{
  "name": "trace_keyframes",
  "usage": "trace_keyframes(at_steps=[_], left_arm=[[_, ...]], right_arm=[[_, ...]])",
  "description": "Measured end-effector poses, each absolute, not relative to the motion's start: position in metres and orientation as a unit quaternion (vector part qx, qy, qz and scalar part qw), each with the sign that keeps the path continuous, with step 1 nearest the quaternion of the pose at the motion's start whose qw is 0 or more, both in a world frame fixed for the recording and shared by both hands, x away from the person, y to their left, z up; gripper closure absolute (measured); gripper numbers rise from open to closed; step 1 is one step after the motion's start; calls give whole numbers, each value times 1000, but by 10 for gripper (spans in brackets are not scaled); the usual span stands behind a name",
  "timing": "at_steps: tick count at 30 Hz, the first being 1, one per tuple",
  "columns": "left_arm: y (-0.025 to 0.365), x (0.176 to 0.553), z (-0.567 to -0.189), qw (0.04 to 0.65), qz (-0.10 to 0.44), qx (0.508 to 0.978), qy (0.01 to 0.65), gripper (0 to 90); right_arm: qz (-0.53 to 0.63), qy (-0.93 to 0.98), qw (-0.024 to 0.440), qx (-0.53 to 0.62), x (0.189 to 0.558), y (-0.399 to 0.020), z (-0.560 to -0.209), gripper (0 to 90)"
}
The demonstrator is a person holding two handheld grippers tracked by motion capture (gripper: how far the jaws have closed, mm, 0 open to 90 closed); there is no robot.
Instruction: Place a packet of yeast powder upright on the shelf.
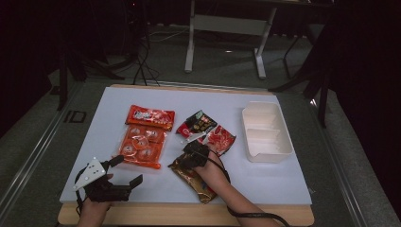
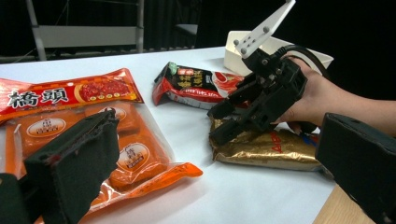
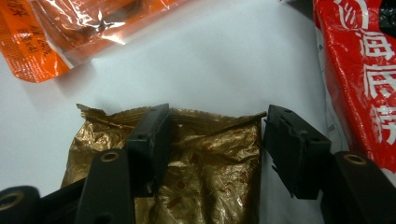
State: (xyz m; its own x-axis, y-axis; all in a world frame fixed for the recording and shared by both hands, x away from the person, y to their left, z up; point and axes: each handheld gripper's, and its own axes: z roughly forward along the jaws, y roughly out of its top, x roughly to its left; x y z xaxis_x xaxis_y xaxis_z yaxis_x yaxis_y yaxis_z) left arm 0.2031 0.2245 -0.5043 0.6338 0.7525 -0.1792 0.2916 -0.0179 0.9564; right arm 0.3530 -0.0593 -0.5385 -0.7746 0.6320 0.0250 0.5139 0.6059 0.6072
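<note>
The white tray [image 1: 267, 152] holds nothing in either compartment; judged from this, no packet has been stowed and all sorting remains. The gold packet [image 1: 191, 178] lies well left of the tray, near the table's front edge. The right gripper [image 3: 215, 122] is released, jaws spread astride that packet's crimped end, not yet clamped. The left gripper [image 1: 126, 171] hangs open, farther left, just beside the orange packet [image 1: 142, 144].

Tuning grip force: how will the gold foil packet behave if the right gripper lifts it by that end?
The gold packet is crinkled film, so probably floppy and apt to sag. Its glossy foil looks slippery. The right gripper straddles the end seam, jaws open; a seam pinch may hold better.
</note>
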Motion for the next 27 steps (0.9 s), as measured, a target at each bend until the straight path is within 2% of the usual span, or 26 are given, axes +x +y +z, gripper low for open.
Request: trace_keyframes(at_steps=[7,16,19,27], left_arm=[[224,203,-504,588,196,686,381,0],[224,204,-505,584,198,689,381,0],[224,203,-504,585,198,688,381,0],[225,204,-505,585,197,687,383,0]], right_arm=[[295,892,100,327,351,-57,-537,476],[279,903,95,313,353,-59,-532,841],[271,909,99,301,351,-56,-531,873],[294,908,81,288,347,-59,-515,886]])
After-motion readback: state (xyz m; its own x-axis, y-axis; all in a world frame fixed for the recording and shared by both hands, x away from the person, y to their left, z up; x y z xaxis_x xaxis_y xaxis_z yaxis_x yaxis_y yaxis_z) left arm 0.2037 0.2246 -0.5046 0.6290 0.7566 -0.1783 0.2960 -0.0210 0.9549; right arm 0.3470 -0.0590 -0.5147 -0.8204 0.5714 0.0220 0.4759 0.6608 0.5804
